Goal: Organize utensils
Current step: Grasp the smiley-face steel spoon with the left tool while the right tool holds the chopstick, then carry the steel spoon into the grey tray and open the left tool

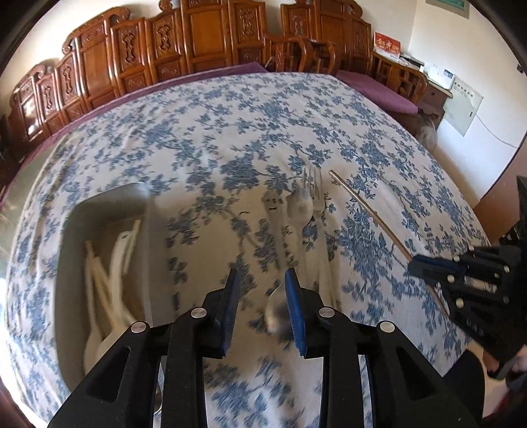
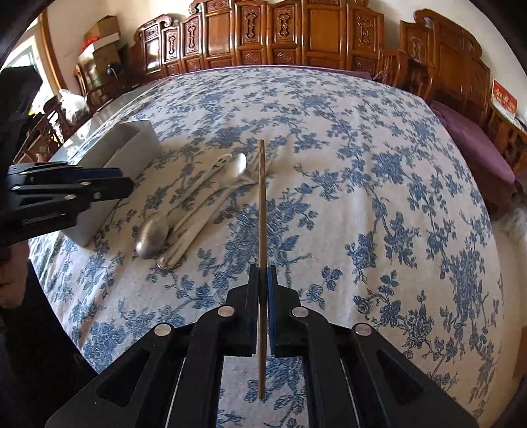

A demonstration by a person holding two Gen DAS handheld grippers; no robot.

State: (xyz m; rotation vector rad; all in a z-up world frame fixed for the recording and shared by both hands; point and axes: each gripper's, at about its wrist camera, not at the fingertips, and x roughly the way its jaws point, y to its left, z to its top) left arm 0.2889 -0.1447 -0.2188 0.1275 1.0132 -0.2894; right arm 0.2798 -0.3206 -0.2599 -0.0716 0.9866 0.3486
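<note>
Carved wooden chairs [image 2: 316, 36] along cream wall [image 1: 438, 29], purple cushion [image 2: 474, 145], blue floral tablecloth [image 2: 378, 171], daylight

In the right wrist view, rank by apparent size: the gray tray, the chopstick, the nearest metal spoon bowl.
1. Gray tray: largest, though the left gripper partly covers it.
2. Chopstick: longest but very thin; clamped in the right gripper, so nearness inflates it.
3. Spoon bowl: smallest.
</note>
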